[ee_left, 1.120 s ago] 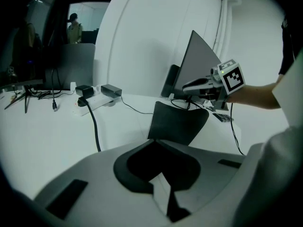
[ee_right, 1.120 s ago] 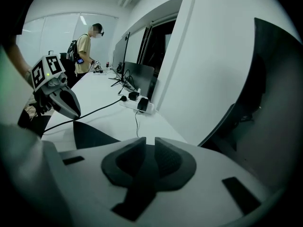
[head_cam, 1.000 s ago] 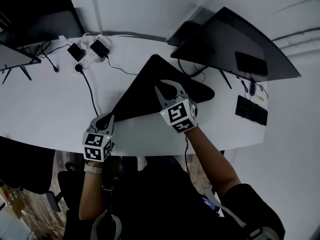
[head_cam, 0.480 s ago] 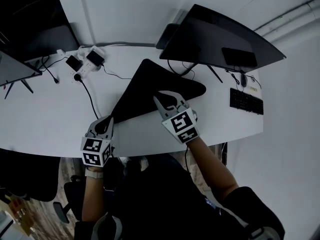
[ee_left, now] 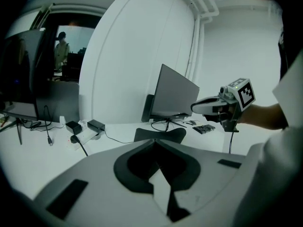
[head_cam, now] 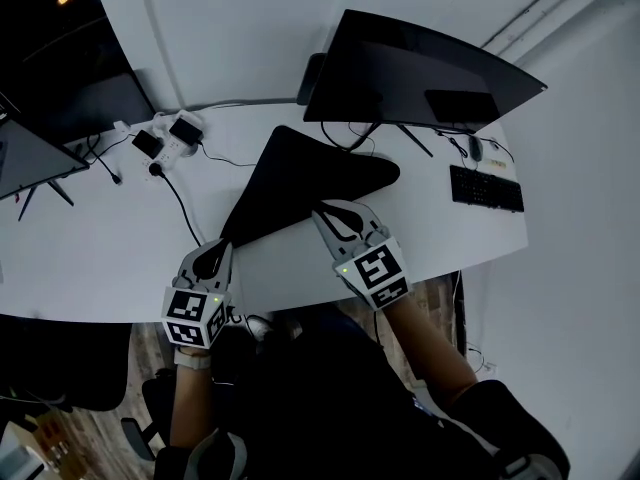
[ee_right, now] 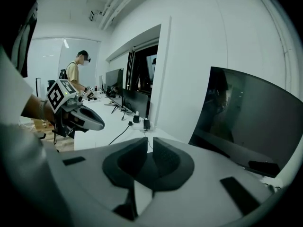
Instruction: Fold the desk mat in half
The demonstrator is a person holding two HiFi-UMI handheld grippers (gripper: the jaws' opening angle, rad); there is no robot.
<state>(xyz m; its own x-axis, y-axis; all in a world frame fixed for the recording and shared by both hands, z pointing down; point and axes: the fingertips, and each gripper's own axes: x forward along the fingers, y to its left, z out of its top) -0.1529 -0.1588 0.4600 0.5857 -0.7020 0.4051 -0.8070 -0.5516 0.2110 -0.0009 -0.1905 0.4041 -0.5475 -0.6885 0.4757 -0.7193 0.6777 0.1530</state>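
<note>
Drawn back, our right hand-held gripper [head_cam: 328, 213] sits shut and empty at the near edge of the desk mat [head_cam: 300, 173] on the tabletop [head_cam: 100, 238]. Our left hand-held gripper [head_cam: 214, 252] is likewise shut. We judge the grasp comes next: reopen, then pinch that edge.

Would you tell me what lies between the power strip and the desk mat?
Black cables across bare white desk, seen in the head view.
</note>
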